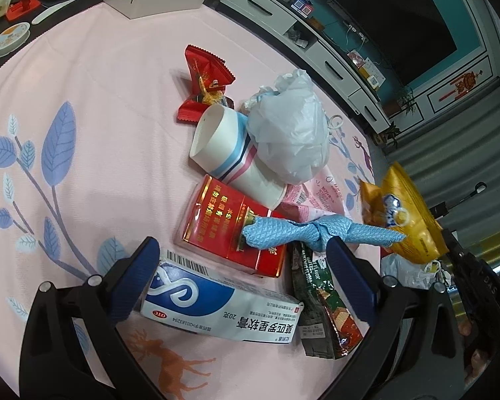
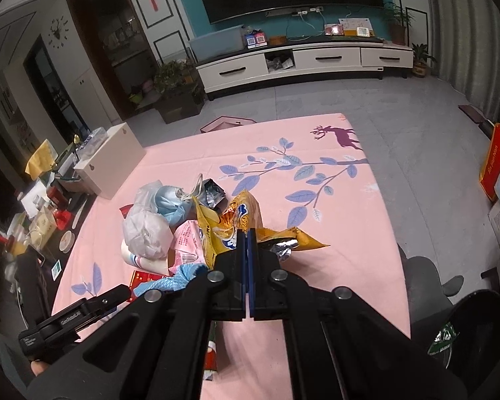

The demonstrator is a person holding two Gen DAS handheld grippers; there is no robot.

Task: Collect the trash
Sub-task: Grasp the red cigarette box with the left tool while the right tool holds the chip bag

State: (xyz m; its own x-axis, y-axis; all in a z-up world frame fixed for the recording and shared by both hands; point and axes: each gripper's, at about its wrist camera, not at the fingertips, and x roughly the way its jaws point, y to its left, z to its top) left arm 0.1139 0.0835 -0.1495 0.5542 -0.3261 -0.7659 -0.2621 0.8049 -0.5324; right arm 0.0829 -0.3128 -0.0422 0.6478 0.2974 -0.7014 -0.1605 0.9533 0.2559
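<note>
A trash pile lies on the pink tablecloth (image 1: 83, 83). My left gripper (image 1: 243, 260) is open, low over a white and blue medicine box (image 1: 216, 303), a red cigarette box (image 1: 230, 233), a blue cloth (image 1: 300, 233) and a dark green wrapper (image 1: 320, 300). Behind them lie a paper cup (image 1: 230, 153), a white plastic bag (image 1: 290, 133) and red candy wrappers (image 1: 206, 76). My right gripper (image 2: 248, 236) is shut on a yellow snack bag (image 2: 236, 223), which also shows lifted at the right in the left wrist view (image 1: 406, 223).
A white box (image 2: 111, 160) stands at the table's far left corner beside cluttered small items (image 1: 13, 16). A black bin (image 2: 473, 330) with a green wrapper inside sits right of the table. A TV cabinet (image 2: 303, 61) stands across the floor.
</note>
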